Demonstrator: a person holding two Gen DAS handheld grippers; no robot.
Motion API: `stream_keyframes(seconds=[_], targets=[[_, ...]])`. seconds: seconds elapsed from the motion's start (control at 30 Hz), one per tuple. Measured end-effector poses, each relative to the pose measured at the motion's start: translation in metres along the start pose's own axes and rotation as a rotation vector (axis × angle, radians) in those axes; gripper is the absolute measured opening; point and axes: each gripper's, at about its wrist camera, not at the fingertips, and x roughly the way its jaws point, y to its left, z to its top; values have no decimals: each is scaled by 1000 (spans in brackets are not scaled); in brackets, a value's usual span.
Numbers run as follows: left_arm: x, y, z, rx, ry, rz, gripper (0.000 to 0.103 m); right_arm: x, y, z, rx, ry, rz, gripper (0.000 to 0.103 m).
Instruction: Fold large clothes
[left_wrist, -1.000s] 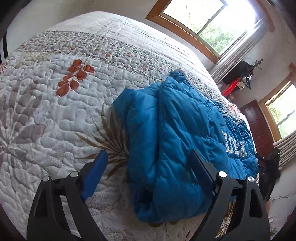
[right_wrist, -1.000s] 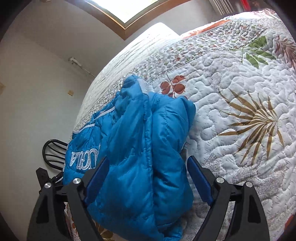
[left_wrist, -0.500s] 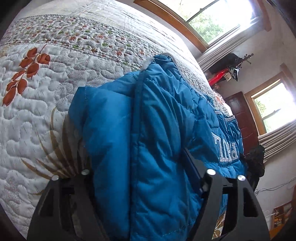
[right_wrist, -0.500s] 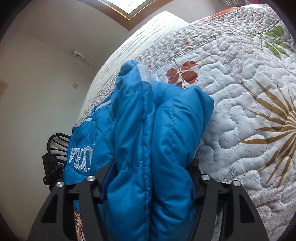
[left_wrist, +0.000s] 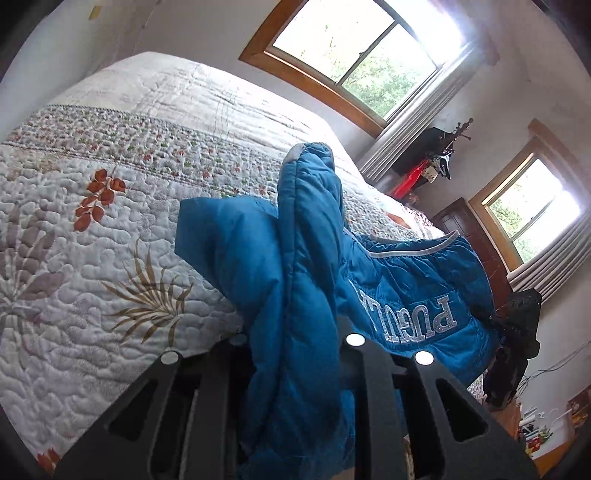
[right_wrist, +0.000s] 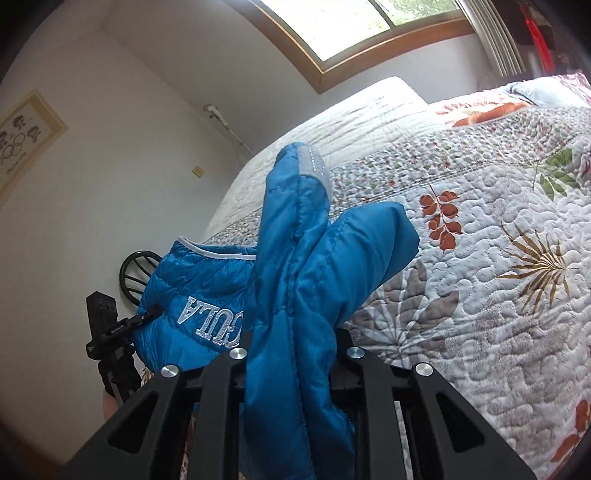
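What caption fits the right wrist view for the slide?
Right tool shut on bunched blue puffer jacket, lifted above the floral quilt.

Bunched folds of the blue jacket (left_wrist: 303, 280) are filling the gap between both my sets of jaws, which have just been closing on it, so nothing else is fitting through there. The jacket's lifted bulk is rising straight ahead of me and blocking the middle. Beyond it, the bed (left_wrist: 110, 229) is lying open: wide bare quilt is stretching to the left in the left wrist view and to the right in the right wrist view, giving me room to pass. Past the bed's edge, a dark chair (right_wrist: 135, 273) and a black tripod-like stand (right_wrist: 107, 328) are crowding the gap beside the wall.
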Motion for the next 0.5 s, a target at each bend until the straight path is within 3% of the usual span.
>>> stream_keyframes(seconds=[0.27,0.4,0.5], targets=[[-117,-25,-73,97,-92,21,17,-58,63,-71,-108,-26,48,18],[-139,-13,-113,93,-72,49,18,-63,72,-111,-110,0,51,18],[-134,9,-141,61,-32,78,18,-49,65,-138,-91,53,32,19]])
